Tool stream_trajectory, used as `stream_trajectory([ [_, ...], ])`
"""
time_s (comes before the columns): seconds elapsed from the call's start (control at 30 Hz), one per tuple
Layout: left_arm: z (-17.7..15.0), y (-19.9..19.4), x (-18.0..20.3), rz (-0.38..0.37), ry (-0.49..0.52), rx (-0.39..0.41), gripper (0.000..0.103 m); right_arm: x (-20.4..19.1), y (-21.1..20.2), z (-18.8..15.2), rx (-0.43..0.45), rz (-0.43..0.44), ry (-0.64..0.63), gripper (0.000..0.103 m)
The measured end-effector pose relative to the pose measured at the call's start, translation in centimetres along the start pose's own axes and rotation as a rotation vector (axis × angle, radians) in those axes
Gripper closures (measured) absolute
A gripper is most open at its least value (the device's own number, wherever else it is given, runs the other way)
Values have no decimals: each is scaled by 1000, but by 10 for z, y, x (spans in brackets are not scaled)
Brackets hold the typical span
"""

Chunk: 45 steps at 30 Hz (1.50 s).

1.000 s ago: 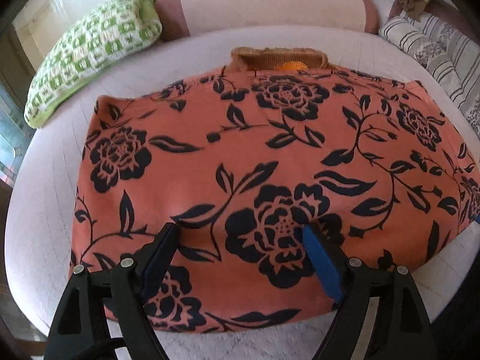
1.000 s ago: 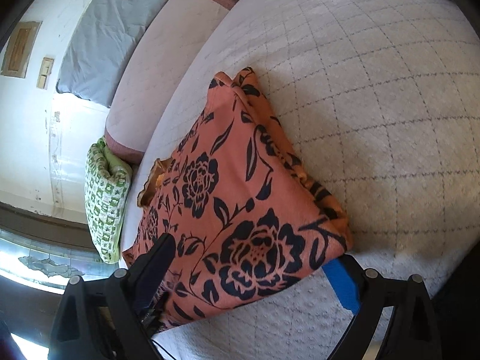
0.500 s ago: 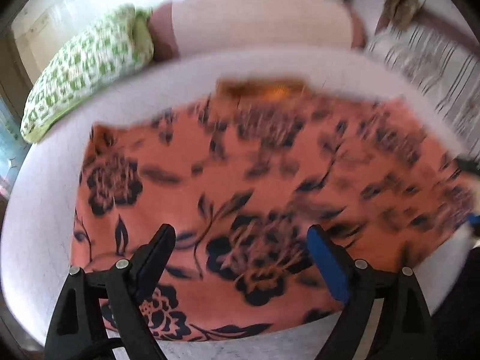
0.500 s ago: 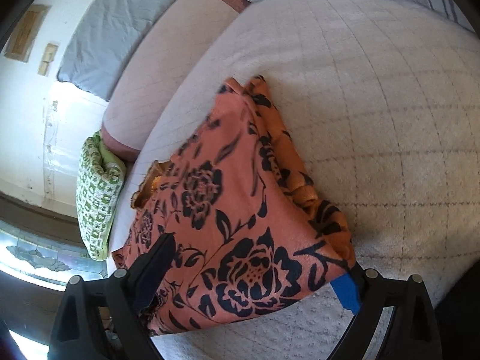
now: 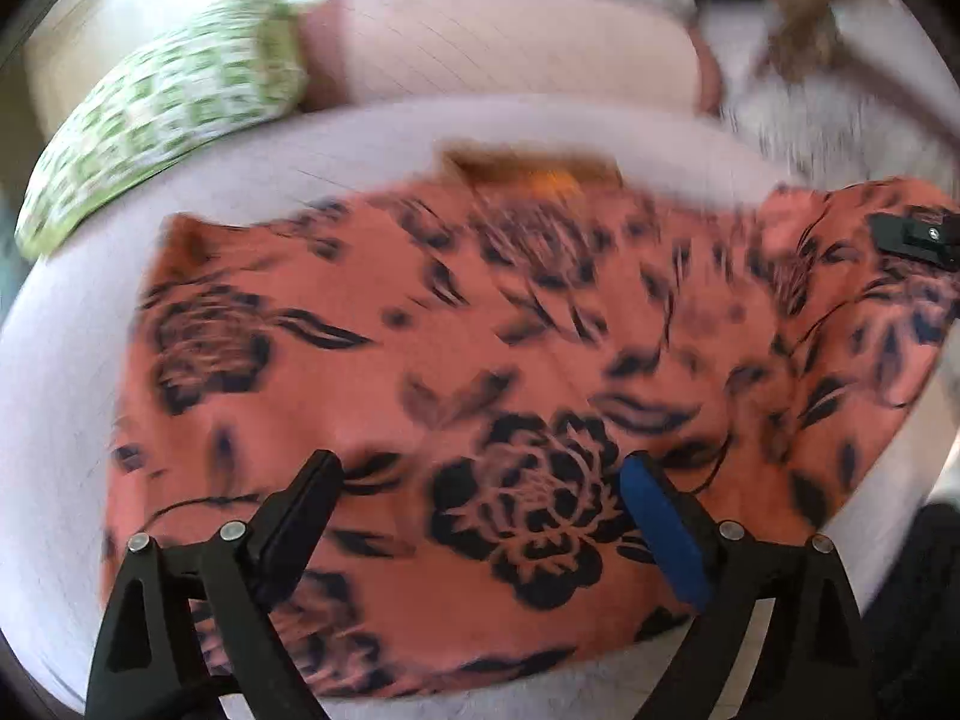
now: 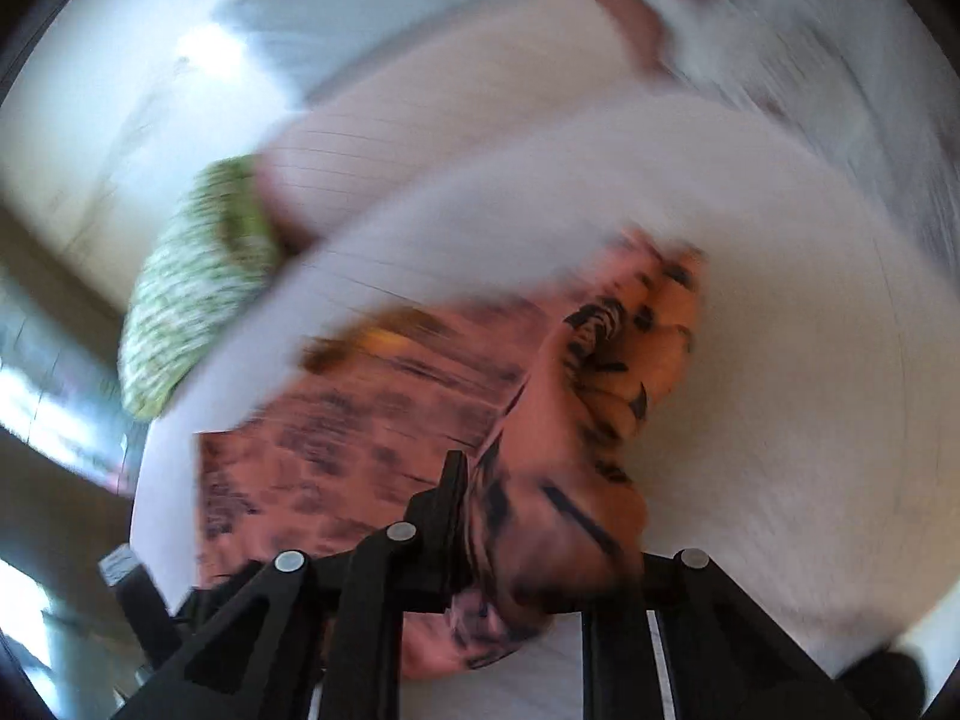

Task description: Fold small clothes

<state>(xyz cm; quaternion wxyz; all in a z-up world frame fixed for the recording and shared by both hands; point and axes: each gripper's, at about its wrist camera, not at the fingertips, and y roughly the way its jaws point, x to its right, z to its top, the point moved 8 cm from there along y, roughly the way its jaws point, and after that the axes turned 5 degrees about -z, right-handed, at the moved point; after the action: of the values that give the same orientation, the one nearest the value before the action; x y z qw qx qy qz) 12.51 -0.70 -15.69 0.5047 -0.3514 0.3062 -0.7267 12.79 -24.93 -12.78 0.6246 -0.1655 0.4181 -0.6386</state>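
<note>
An orange garment with black flowers (image 5: pixel 420 360) lies spread on the pale quilted bed (image 5: pixel 54 396). My left gripper (image 5: pixel 480 468) hovers over its near part. The jaws are opening, and the cloth lies under them, not pinched. In the right wrist view the garment's right edge (image 6: pixel 558 468) is bunched and lifted between the fingers of my right gripper (image 6: pixel 540 546). Those jaws are closing on it, and cloth hides the right finger. A black piece of the right gripper's frame (image 5: pixel 915 237) shows over the raised corner. Both views are blurred.
A green-and-white checked pillow (image 5: pixel 162 114) and a pink bolster (image 5: pixel 510 42) lie at the bed's far side. Striped bedding (image 5: pixel 840 126) is at the far right. A brown-orange item (image 5: pixel 528 165) peeks out beyond the garment's far edge. The bed's near edge runs just below the grippers.
My right gripper has gone from wide open around the garment's right end to pinched on it, has rolled, and has lifted that edge. The left gripper has drawn back a little and widened.
</note>
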Motion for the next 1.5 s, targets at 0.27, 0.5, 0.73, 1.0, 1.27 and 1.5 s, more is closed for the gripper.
stream_trajectory([
  [0.27, -27, -99, -128, 87, -370, 214, 9, -178, 12, -59, -20, 235, -362, 77],
  [0.5, -40, -97, -126, -33, -403, 165, 9, -165, 53, -111, -213, 402, -256, 25],
  [0.73, -30, -55, -62, -248, -395, 48, 9, -100, 19, -79, -85, 331, -100, 17],
  [1.0, 1, -64, -46, -229, -351, 52, 95, -66, 22, -83, -100, 318, -47, 17],
  [1.27, -44, -64, -79, -2, -298, 40, 94, -83, 24, -67, -96, 309, -109, 17],
  [1.5, -46, -61, -82, -61, -348, 28, 95, -103, 55, -75, -192, 245, -216, 17],
])
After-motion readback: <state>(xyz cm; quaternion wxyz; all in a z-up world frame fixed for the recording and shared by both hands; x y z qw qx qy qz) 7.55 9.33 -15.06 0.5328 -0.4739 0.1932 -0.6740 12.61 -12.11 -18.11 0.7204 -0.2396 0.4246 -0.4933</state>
